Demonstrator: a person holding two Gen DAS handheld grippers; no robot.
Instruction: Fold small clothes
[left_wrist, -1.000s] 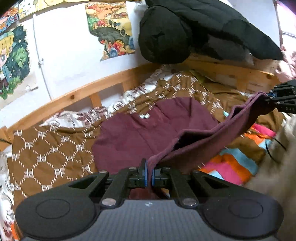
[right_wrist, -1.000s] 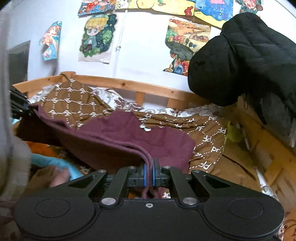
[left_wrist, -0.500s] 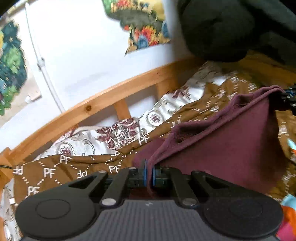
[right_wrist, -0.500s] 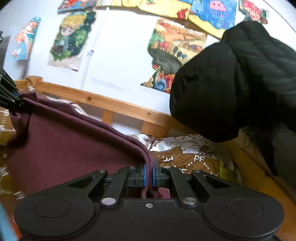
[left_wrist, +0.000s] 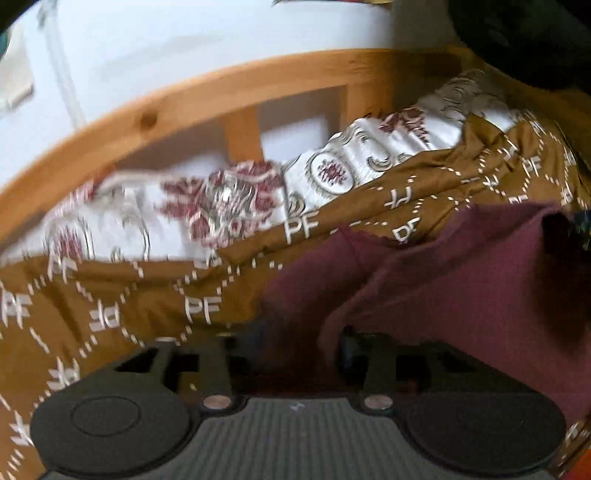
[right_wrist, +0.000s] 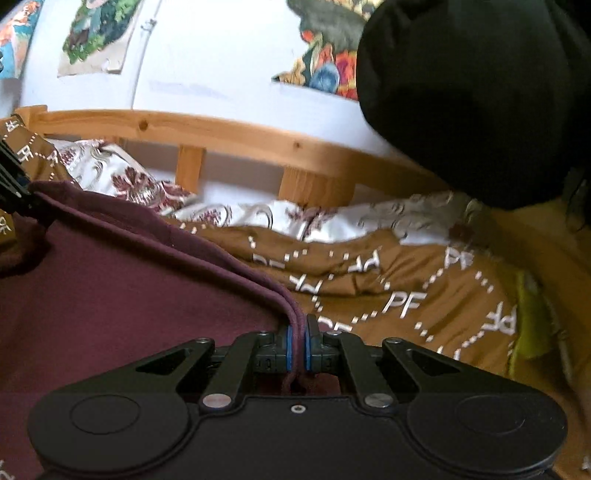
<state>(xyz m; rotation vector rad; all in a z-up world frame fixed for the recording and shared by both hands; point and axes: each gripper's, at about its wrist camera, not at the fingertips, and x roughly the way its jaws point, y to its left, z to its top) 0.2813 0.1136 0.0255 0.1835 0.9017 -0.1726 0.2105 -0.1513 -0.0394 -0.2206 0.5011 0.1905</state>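
Observation:
A maroon garment (left_wrist: 461, 295) lies folded over on the brown "PF" quilt (left_wrist: 110, 295). My left gripper (left_wrist: 288, 339) hangs low over the garment's near left corner. Its jaws are opening and stand well apart; a fold of the cloth sits loose between them, close to the right finger (left_wrist: 354, 343). My right gripper (right_wrist: 297, 347) is shut on the doubled hem of the garment (right_wrist: 110, 288), which runs taut to the left. The left gripper (right_wrist: 14, 184) shows at the left edge of the right wrist view. The right gripper (left_wrist: 581, 229) is at the far right edge of the left wrist view.
A wooden bed rail (right_wrist: 221, 133) with slats runs along the white wall just behind the quilt. A white patterned sheet (left_wrist: 229, 199) lies bunched below it. A black padded jacket (right_wrist: 480, 92) hangs at the upper right. Posters (right_wrist: 96, 37) are on the wall.
Both grippers carried the garment's edge forward and down toward the bed rail, folding it over itself. The left jaws, shut on the cloth before, have come apart and let it go.

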